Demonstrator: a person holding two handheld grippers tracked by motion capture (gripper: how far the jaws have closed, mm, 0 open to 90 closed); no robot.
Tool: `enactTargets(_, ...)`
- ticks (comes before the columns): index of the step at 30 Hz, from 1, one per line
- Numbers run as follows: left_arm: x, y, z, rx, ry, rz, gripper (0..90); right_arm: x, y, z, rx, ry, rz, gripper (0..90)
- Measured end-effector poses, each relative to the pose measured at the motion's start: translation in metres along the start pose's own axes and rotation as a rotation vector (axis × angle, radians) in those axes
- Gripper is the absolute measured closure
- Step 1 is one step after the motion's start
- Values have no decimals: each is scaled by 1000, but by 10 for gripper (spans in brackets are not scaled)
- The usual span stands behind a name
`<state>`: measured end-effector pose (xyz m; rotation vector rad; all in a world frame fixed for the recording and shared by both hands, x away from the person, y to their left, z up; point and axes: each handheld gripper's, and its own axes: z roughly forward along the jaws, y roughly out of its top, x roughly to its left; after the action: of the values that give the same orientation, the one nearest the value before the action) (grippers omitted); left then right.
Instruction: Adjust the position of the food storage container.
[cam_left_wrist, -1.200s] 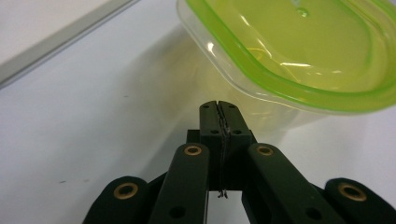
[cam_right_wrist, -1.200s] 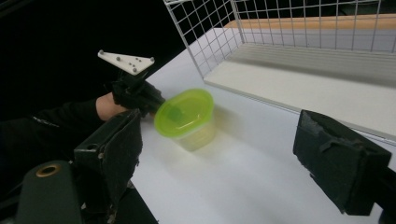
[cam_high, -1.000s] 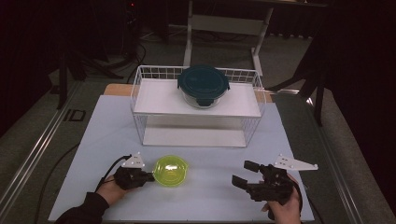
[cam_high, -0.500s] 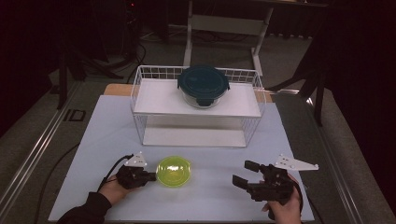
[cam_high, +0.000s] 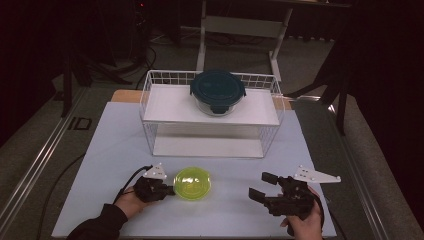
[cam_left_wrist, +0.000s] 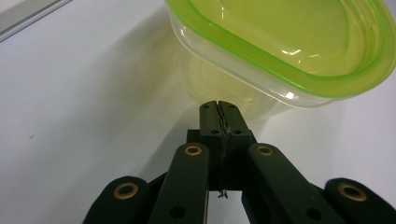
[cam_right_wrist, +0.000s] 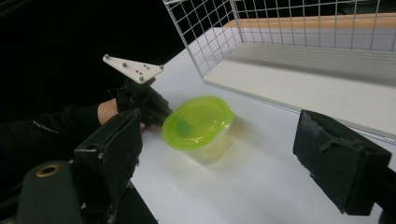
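Tipping is the main risk: the lime-green lidded translucent plastic tub sits at the near middle of the white desk, and the left gripper, fingers pressed together, touches its side. Any push could slide or topple it. The right gripper, fingers wide, holds nothing.

Lime-green tub, dark teal lid, white wire rack
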<state>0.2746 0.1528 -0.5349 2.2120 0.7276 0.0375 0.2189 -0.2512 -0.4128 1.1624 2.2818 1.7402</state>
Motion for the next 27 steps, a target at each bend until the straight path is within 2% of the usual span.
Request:
enactTargets(15,-8,20,24,12,-44,22,891,-1,-1,1,6,2,1,151)
enactTargets(22,-9,25,30,14,-41,30,891,-1,-2,2,8,5,1,150)
enactTargets(27,-7,24,24,10,-25,27,889,0,-3,4,16,7,-1,150)
